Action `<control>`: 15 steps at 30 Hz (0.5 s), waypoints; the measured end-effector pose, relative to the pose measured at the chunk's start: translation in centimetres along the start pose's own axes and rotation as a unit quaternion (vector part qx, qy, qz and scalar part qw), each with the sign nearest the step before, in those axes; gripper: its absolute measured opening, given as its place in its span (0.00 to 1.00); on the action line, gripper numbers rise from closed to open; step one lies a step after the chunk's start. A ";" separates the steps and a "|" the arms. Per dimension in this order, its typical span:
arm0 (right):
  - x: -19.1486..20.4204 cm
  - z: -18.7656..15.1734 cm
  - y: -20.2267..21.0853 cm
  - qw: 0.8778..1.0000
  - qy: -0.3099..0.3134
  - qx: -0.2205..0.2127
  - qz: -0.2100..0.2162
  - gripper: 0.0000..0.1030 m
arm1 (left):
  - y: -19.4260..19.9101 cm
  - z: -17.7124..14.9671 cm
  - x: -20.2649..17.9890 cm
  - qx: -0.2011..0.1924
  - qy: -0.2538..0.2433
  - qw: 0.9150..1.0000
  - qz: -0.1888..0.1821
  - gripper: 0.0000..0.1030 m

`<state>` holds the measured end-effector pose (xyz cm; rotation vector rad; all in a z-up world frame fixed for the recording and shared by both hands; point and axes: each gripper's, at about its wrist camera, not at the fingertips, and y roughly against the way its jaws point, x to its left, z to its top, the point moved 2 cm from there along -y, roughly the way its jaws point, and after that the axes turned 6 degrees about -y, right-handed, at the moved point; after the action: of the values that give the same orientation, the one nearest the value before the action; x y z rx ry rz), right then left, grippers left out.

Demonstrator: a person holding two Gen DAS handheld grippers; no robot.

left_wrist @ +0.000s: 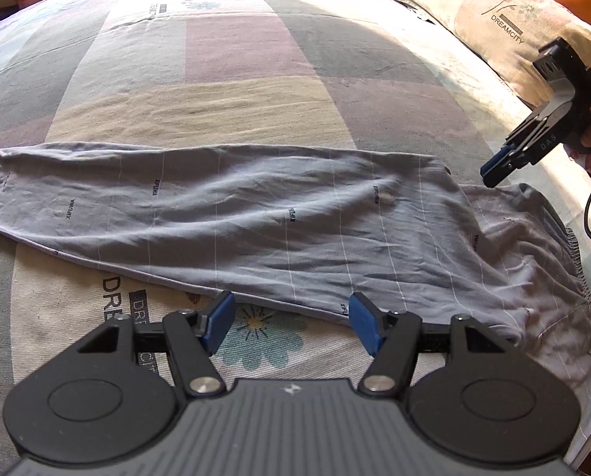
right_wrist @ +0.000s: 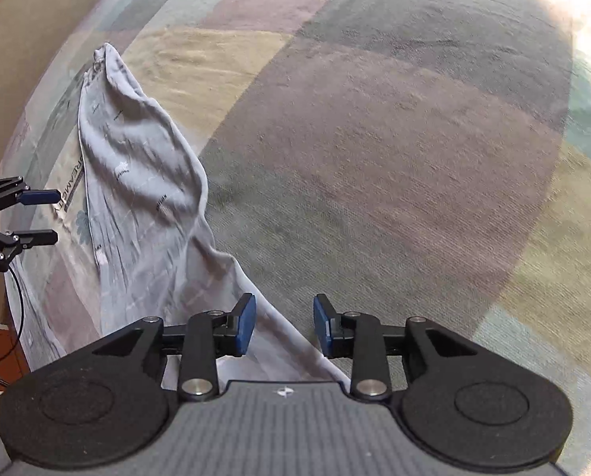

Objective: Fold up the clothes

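Grey pinstriped cotton trousers flat on patchwork bed cover, beyond left gripper jaws, released; right gripper jaws parted, trouser edge beneath, ungripped.

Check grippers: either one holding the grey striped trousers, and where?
Nothing held. Left gripper and right gripper both stand open, pads clear of the grey striped trousers lying on the patchwork bedspread.

Grey trousers with thin pale lines and small dark lettering lie flat and wrinkled across the bed, legs folded together, cuffs toward nine o'clock, gathered elastic waistband toward four o'clock at the bed's edge.
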<state>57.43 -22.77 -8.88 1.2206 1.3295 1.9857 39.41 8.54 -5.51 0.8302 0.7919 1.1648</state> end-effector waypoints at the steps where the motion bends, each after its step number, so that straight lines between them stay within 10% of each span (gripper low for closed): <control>1: -0.7 -0.4 0.0 1.000 -0.001 0.008 0.004 0.38 | -0.3 0.0 -0.2 0.004 -0.003 1.000 -0.004 0.62; 15: -4.6 -1.1 -0.5 0.989 -0.004 0.099 0.109 0.50 | -2.0 1.6 -4.2 0.015 -0.037 0.999 -0.031 0.62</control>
<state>58.72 -26.52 -11.43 1.5231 1.4726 2.0292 40.81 3.85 -6.12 0.8637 0.7704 1.0632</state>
